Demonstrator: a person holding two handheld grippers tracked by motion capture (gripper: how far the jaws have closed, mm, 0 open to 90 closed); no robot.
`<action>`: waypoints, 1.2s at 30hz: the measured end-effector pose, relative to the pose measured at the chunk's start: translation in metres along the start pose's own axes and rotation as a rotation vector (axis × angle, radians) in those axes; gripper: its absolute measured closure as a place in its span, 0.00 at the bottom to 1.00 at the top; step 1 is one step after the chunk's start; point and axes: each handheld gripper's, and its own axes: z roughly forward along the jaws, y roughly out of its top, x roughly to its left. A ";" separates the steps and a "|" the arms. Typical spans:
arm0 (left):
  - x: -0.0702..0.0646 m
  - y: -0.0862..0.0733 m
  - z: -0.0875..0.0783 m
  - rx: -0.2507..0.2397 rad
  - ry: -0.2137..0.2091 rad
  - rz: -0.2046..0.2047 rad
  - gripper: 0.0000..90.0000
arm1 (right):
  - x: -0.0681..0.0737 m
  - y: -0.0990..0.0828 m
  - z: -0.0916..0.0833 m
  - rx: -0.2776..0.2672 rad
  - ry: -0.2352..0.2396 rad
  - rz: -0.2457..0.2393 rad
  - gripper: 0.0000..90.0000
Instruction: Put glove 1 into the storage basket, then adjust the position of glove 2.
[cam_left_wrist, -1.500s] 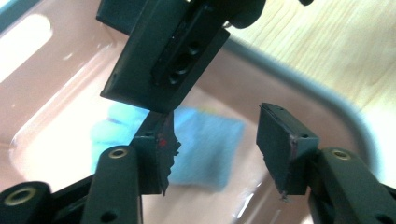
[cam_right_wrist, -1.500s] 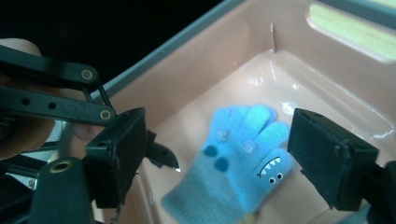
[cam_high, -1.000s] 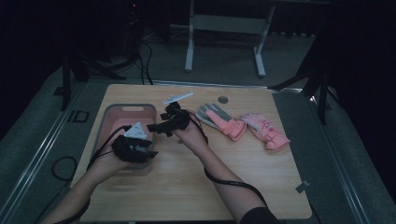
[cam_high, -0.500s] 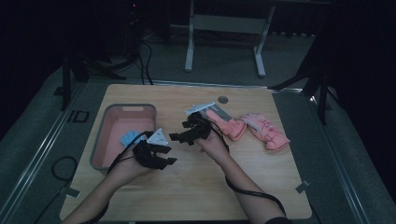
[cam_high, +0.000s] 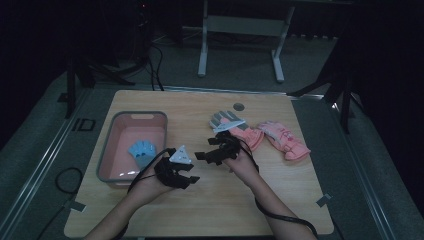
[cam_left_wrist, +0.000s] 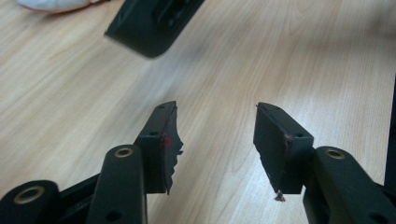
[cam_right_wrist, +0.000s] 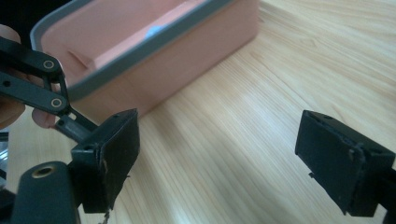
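My left gripper (cam_high: 191, 178) hovers low over the table, just right of the pink bin (cam_high: 107, 159). Its jaws have just been opening and stand apart with bare wood between them (cam_left_wrist: 215, 140). My right gripper (cam_high: 202, 156) faces it from the right, jaws toward the bin (cam_right_wrist: 140, 56). Those jaws have also been opening, and they are wide with nothing in them (cam_right_wrist: 215, 140). A blue glove (cam_high: 142, 149) lies inside the bin. Behind my right hand lie a grey glove (cam_high: 224, 119) with a white tag and two pink gloves (cam_high: 250, 136) (cam_high: 286, 141).
The wooden table (cam_high: 220, 210) has open surface in front of both hands and along its front edge. A small round dark spot (cam_high: 239, 107) marks the far side. Cables trail from both grippers toward the person. A metal stand (cam_high: 240, 25) is on the floor beyond the table.
Both hands have moved right and toward the front, away from above the bin and lower. The blue glove now lies uncovered in the bin. The left jaws have widened.
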 end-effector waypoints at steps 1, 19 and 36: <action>0.000 0.000 0.000 0.000 0.000 0.000 0.51 | -0.002 -0.003 -0.003 -0.003 0.001 0.008 0.15; -0.018 -0.023 0.057 -0.040 -0.111 -0.029 0.04 | -0.023 -0.051 -0.029 -0.017 -0.060 0.013 0.17; -0.027 -0.042 0.061 -0.120 -0.036 -0.042 0.04 | -0.058 -0.062 -0.067 -0.038 -0.215 -0.013 0.64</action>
